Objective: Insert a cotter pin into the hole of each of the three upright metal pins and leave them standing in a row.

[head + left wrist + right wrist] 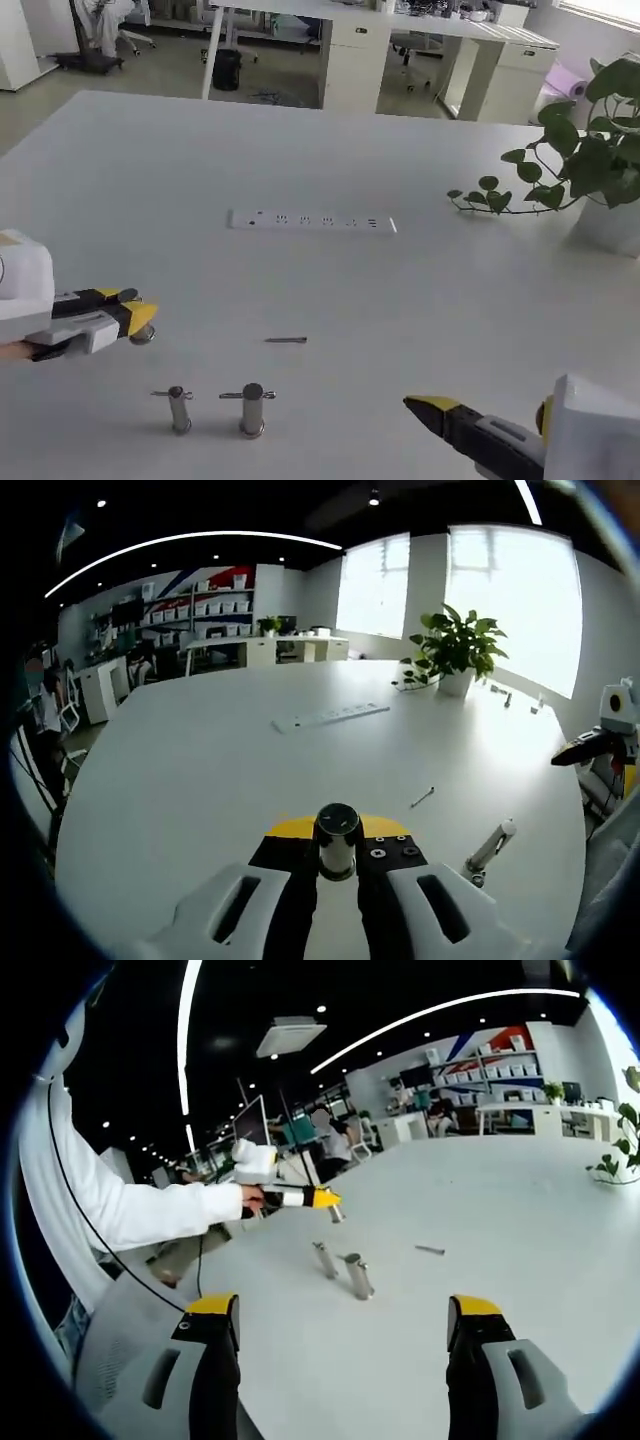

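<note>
Two round steel pins stand low in the head view, left pin (pixel 179 408) beside right pin (pixel 251 410), each with a thin cotter through its top | third pin (pixel 337 840) clamped in left gripper (pixel 140 322), far left | loose cotter pin (pixel 286 340) flat on white table (pixel 420 300) | right gripper (pixel 345 1310) jaws wide apart, empty | white power strip (pixel 311 221) centre | leafy plant (pixel 590 160) upper right

White table (pixel 300 150): power strip (pixel 311 221), cotter pin (pixel 286 340), plant (pixel 590 160)

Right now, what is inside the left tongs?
A metal pin, gripped by the left tongs; its round head shows. The jaws cover its lower shaft, so its hole cannot be seen.
</note>
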`<action>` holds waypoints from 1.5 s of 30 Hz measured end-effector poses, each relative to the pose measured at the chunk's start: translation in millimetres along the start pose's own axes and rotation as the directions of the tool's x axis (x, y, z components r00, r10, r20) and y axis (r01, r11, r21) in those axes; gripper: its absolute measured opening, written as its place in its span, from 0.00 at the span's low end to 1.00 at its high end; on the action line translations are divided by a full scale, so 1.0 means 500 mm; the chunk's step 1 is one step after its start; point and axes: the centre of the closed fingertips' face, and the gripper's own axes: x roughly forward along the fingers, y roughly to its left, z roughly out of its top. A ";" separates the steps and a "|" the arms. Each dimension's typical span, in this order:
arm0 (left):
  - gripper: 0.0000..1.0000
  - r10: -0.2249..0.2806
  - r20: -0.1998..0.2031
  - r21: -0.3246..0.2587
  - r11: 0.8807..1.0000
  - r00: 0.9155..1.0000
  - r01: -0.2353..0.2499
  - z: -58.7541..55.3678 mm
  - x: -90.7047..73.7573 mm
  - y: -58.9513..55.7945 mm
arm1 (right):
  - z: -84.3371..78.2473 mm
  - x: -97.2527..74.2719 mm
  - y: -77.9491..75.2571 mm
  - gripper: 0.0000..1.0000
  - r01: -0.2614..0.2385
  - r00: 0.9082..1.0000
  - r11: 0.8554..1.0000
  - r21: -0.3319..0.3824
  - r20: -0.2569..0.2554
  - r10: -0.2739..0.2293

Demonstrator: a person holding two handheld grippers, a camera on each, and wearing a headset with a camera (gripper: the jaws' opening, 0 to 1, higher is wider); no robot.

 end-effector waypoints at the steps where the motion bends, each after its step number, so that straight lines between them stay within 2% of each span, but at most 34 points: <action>1: 0.11 -0.002 0.001 0.018 1.000 1.000 0.002 0.006 -0.015 -0.002 | 0.001 0.001 0.003 0.84 -0.004 1.000 1.000 -0.004 0.002 0.004; 5: 0.11 0.007 0.016 0.027 1.000 1.000 -0.007 0.021 -0.063 -0.004 | 0.003 0.001 0.014 0.84 -0.017 1.000 1.000 -0.011 0.010 0.018; 8: 0.11 0.008 0.026 0.031 0.999 1.000 -0.009 0.025 -0.107 -0.019 | 0.003 0.000 0.022 0.84 -0.023 1.000 1.000 -0.015 0.017 0.024; 9: 0.11 0.007 0.026 0.033 0.999 1.000 -0.008 0.025 -0.112 -0.022 | 0.002 0.000 0.026 0.84 -0.028 0.999 0.999 -0.016 0.017 0.028; 13: 0.11 -0.010 0.028 0.065 0.998 1.000 0.008 0.025 -0.155 -0.053 | -0.006 -0.002 0.036 0.84 -0.042 0.999 0.999 -0.018 0.012 0.042; 16: 0.11 -0.038 0.028 0.100 0.994 0.999 0.035 0.023 -0.182 -0.086 | -0.012 -0.002 0.045 0.84 -0.054 0.999 0.998 -0.020 0.007 0.054; 18: 0.11 -0.056 0.022 0.114 0.992 0.998 0.053 0.020 -0.190 -0.103 | -0.014 -0.003 0.047 0.84 -0.057 0.998 0.998 -0.021 0.006 0.057; 20: 0.11 -0.068 0.008 0.163 0.984 0.998 0.066 0.012 -0.195 -0.125 | -0.015 -0.004 0.048 0.84 -0.059 0.998 0.998 -0.018 0.009 0.059; 22: 0.11 -0.082 -0.014 0.174 0.981 0.997 0.083 -0.006 -0.195 -0.145 | -0.018 -0.005 0.048 0.84 -0.061 0.998 0.998 -0.017 0.009 0.061; 25: 0.11 -0.135 -0.032 0.172 0.975 0.990 0.138 -0.029 -0.190 -0.179 | -0.022 -0.005 0.049 0.84 -0.063 0.998 0.998 -0.021 0.000 0.063; 28: 0.11 -0.186 -0.063 0.167 0.967 0.980 0.194 -0.058 -0.181 -0.220 | -0.026 -0.008 0.050 0.84 -0.062 0.998 0.998 -0.018 -0.002 0.062; 32: 0.11 -0.243 -0.098 0.173 0.951 0.965 0.257 -0.092 -0.162 -0.264 | -0.035 -0.011 0.048 0.83 -0.055 0.998 0.998 -0.013 -0.015 0.055; 35: 0.11 -0.282 -0.110 0.157 0.942 0.953 0.297 -0.112 -0.144 -0.288 | -0.046 -0.014 0.044 0.83 -0.048 0.998 0.999 -0.005 -0.027 0.048; 38: 0.11 -0.302 -0.131 0.149 0.936 0.944 0.320 -0.129 -0.130 -0.301 | -0.055 -0.017 0.045 0.83 -0.044 0.998 0.999 -0.003 -0.042 0.044; 45: 0.11 -0.359 -0.174 0.165 0.907 0.917 0.386 -0.157 -0.101 -0.338 | -0.069 -0.016 0.048 0.83 -0.042 0.997 0.999 0.006 -0.065 0.043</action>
